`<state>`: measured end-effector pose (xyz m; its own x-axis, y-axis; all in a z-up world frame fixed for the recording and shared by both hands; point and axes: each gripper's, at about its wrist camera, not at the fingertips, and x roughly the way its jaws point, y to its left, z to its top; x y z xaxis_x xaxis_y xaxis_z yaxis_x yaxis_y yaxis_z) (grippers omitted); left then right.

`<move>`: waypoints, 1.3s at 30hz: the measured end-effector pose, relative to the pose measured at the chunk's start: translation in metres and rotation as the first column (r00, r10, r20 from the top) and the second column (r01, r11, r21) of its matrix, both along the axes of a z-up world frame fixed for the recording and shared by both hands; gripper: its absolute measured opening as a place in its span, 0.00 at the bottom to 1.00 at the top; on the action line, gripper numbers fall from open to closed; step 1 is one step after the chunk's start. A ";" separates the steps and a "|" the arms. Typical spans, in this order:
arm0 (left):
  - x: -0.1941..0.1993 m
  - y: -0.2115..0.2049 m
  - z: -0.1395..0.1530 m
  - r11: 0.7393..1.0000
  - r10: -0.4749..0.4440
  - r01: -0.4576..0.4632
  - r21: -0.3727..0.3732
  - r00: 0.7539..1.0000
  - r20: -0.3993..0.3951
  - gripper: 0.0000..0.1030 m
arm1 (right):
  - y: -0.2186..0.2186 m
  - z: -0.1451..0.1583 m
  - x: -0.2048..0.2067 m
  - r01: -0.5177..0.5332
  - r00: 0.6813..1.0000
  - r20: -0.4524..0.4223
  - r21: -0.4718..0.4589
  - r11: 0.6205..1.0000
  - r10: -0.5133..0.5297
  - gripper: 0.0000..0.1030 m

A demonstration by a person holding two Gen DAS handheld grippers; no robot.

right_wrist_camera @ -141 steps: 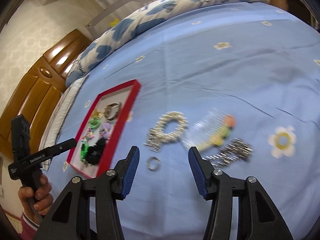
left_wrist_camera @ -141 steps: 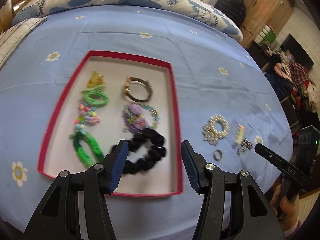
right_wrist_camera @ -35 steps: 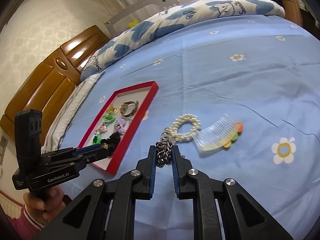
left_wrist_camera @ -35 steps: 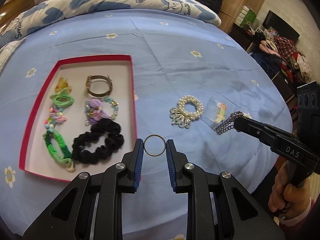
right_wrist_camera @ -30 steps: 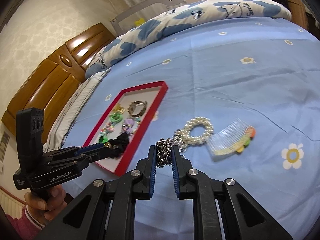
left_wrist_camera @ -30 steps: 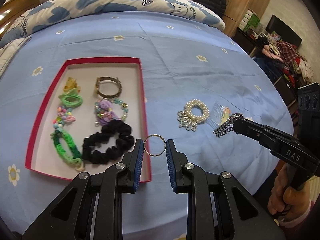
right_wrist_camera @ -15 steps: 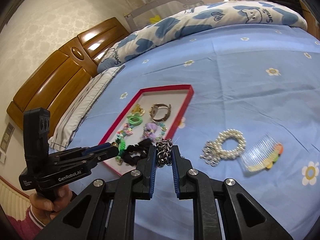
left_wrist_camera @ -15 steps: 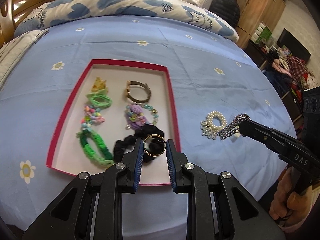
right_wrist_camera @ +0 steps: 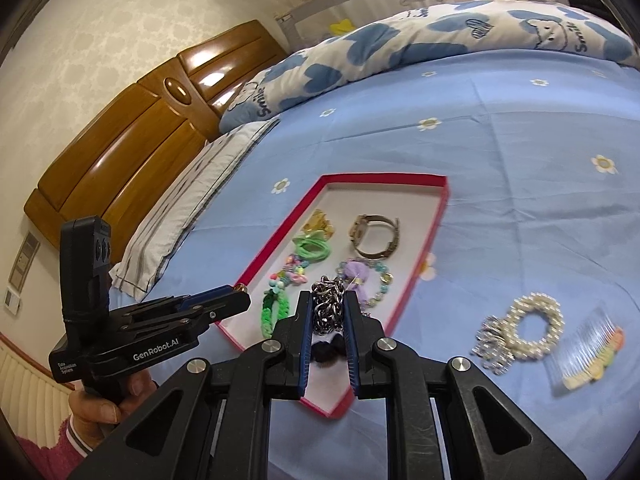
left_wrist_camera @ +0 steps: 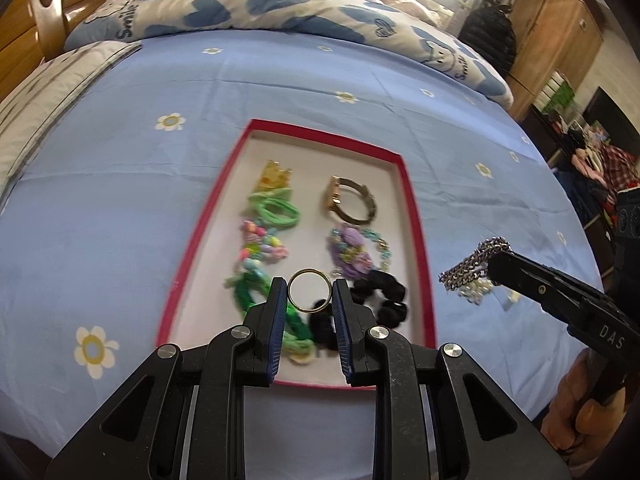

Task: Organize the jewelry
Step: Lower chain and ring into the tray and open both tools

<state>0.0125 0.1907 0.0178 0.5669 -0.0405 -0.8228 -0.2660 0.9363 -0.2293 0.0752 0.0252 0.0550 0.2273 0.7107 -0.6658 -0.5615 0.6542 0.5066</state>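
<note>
Bed (right_wrist_camera: 520,152) with light blue flowered sheet. On it: red-rimmed tray (right_wrist_camera: 434,220) near the middle, pearl bracelet (right_wrist_camera: 528,326) to its right, clear comb (right_wrist_camera: 588,350) with coloured ornaments just beside that. Folded quilt (left_wrist_camera: 248,12) with blue hearts along the far edge; striped pillow (right_wrist_camera: 192,196) at the left.

Black scrunchie (right_wrist_camera: 326,350) behind right gripper (right_wrist_camera: 328,310)

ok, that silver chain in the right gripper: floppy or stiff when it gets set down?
Probably floppy: the chain droops in loose strands past the right gripper. Likely to pile up rather than roll. Metal links look dense, so probably heavy for its size.
</note>
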 end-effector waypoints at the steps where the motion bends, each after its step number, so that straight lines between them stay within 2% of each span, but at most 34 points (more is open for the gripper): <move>1: 0.001 0.003 -0.001 1.000 0.006 -0.006 0.000 1.000 -0.002 0.20 | 0.004 -0.001 0.000 -0.008 1.000 -0.001 0.000 1.000 0.008 0.14; 17: 0.031 0.025 -0.027 0.999 0.036 -0.034 0.032 0.998 -0.055 0.20 | 0.055 -0.030 0.022 -0.049 0.998 -0.045 -0.024 0.998 0.048 0.14; 30: 0.043 0.026 -0.053 0.999 0.042 -0.038 0.038 0.992 -0.120 0.20 | 0.062 -0.068 0.038 -0.033 0.996 -0.085 -0.115 0.993 0.023 0.14; 39: 0.047 0.027 -0.058 0.998 0.045 -0.040 0.041 0.989 -0.138 0.20 | 0.058 -0.082 0.045 -0.026 0.994 -0.106 -0.145 0.989 0.011 0.14</move>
